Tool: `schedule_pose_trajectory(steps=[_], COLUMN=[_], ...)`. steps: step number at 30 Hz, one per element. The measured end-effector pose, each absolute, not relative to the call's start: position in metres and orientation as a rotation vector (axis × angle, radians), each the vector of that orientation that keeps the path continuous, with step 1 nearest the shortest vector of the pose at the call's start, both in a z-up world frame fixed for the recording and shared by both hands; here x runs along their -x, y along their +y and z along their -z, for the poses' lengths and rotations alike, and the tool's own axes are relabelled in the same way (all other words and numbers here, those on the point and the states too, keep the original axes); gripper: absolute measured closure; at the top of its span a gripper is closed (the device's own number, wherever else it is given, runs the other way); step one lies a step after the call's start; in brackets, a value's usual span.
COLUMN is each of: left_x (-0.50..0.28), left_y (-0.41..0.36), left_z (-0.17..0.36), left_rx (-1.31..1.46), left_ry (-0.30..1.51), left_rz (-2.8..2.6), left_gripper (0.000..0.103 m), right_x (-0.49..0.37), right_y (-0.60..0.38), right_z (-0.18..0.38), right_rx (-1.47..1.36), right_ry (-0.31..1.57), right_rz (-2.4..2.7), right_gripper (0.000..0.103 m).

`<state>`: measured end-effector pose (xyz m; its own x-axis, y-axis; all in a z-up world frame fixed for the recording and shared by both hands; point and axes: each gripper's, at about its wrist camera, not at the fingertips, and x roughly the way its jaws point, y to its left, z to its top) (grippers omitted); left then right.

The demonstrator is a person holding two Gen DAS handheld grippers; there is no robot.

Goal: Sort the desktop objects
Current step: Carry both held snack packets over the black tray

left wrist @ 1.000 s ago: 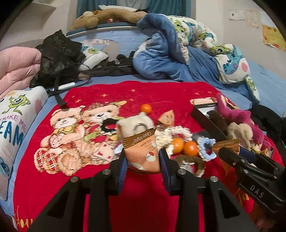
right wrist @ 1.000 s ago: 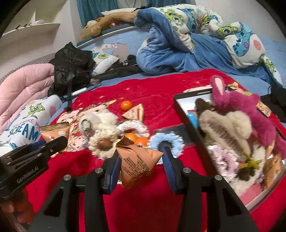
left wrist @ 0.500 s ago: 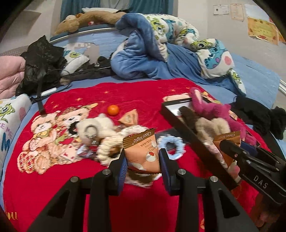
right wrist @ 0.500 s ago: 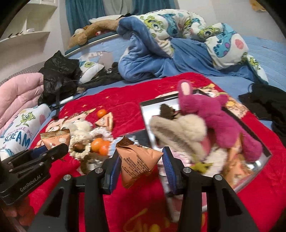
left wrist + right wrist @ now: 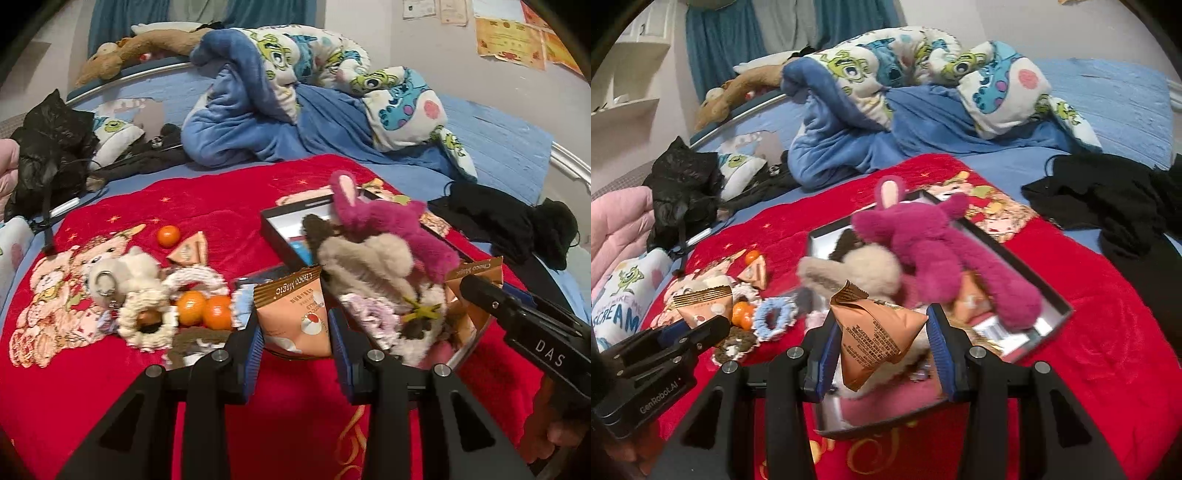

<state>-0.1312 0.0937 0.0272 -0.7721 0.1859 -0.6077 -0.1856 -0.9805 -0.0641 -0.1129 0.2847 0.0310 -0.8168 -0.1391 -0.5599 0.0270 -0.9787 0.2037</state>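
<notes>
Snack packets (image 5: 295,310) — one clamped in each hand-held gripper, left (image 5: 295,332) and right (image 5: 881,332) — hang above the black tray (image 5: 1052,295) already holding plush toys (image 5: 923,240), while tangerines (image 5: 203,310), crochet rings (image 5: 774,317) and another packet (image 5: 188,253) lie unsorted on the bed.

Orange-brown snack packet (image 5: 295,314): glossy crinkled foil. Magenta rabbit toy (image 5: 934,243): fuzzy plush. Red bear-print blanket (image 5: 221,206): soft velvety cloth. Black rectangular tray (image 5: 1027,328): shiny, mirror-like inside. Small oranges (image 5: 203,310): smooth.
</notes>
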Motion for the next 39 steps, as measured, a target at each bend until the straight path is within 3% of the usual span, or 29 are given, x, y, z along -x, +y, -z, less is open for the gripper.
schedule_pose_trajectory(steps=[39], left_x=[0.151], left_y=[0.183], left_z=[-0.004], left_rx=[0.935], left_ry=[-0.016], left_rz=[-2.639], left_gripper=[0.067], right_x=[0.101], right_y=[0.381], right_z=[-0.021], right_rx=[-0.939], right_ry=[-0.353], right_rz=[2.998], right_gripper=[0.06])
